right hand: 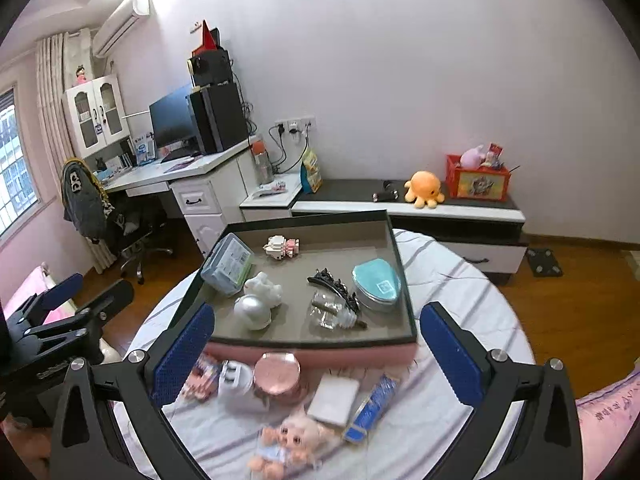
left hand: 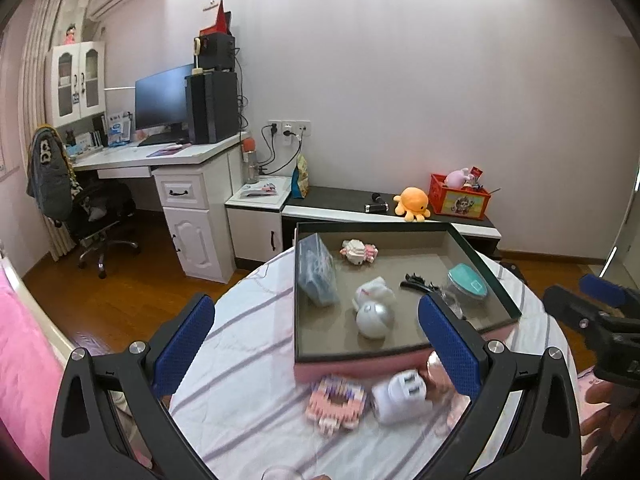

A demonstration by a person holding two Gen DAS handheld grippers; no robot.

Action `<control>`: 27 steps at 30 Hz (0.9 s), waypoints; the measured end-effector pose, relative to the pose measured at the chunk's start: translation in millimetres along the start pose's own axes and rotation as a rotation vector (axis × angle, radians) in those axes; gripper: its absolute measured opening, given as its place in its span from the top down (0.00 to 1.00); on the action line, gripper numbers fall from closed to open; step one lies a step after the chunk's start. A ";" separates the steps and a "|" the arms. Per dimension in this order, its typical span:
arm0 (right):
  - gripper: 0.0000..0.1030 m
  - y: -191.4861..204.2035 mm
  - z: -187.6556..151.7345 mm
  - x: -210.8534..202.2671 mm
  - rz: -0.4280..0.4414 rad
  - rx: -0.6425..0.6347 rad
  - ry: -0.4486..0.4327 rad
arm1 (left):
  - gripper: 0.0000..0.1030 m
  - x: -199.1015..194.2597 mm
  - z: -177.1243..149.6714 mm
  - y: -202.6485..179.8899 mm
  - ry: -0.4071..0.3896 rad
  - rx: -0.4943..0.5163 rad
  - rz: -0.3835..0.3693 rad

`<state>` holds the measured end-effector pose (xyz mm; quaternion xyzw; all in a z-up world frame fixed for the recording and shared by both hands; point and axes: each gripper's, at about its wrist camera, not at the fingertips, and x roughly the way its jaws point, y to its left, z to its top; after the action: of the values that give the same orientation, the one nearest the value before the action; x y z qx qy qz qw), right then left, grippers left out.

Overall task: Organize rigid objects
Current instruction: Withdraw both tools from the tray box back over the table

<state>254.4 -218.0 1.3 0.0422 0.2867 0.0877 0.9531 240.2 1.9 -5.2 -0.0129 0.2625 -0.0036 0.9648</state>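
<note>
- Left claw and right claw: both wide apart, nothing between the blue pads.
- Shallow dark-rimmed tray with pink base sits just ahead of both claws on the round striped-cloth counter.
- Done, by my read: seven items in the tray — silver ball, white figurine, teal-lidded tin, black hair claw clip, clear bulb, blue-grey case, pink-white brick toy.
- Left: items below the claws, outside the tray — pink round tin, white plug adapter, pink brick block, white flat pad, blue tube, small doll.
- Roughly half done.
</note>
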 end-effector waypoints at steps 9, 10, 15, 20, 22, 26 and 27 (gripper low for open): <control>0.00 2.6 -29.7 -51.9 -0.062 0.014 -0.054 | 0.00 -47.9 -19.6 -8.1 -0.023 0.010 0.020; 0.00 3.8 -32.5 -56.0 -0.070 0.012 -0.057 | 0.00 -52.1 -21.7 -9.4 -0.022 0.011 0.021; 0.00 2.1 -47.0 -69.1 -0.084 0.015 -0.050 | 0.00 -73.4 -32.2 -16.3 -0.037 0.018 0.029; 0.00 0.3 -58.4 -77.1 -0.089 0.018 -0.041 | 0.00 -85.1 -44.0 -15.2 -0.028 0.015 0.027; 0.00 0.5 -61.1 -78.6 -0.090 0.016 -0.037 | 0.00 -87.8 -47.1 -15.5 -0.024 0.014 0.032; 0.00 6.3 -63.0 -82.6 -0.083 0.007 -0.038 | 0.00 -93.4 -49.9 -15.7 -0.025 0.011 0.033; 0.00 7.8 -63.3 -84.3 -0.082 0.001 -0.041 | 0.00 -94.8 -50.0 -15.6 -0.027 0.010 0.032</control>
<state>149.1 -224.6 -5.0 0.0328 0.2687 0.0472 0.9615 133.2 -13.5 0.2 -0.0037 0.2497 0.0109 0.9683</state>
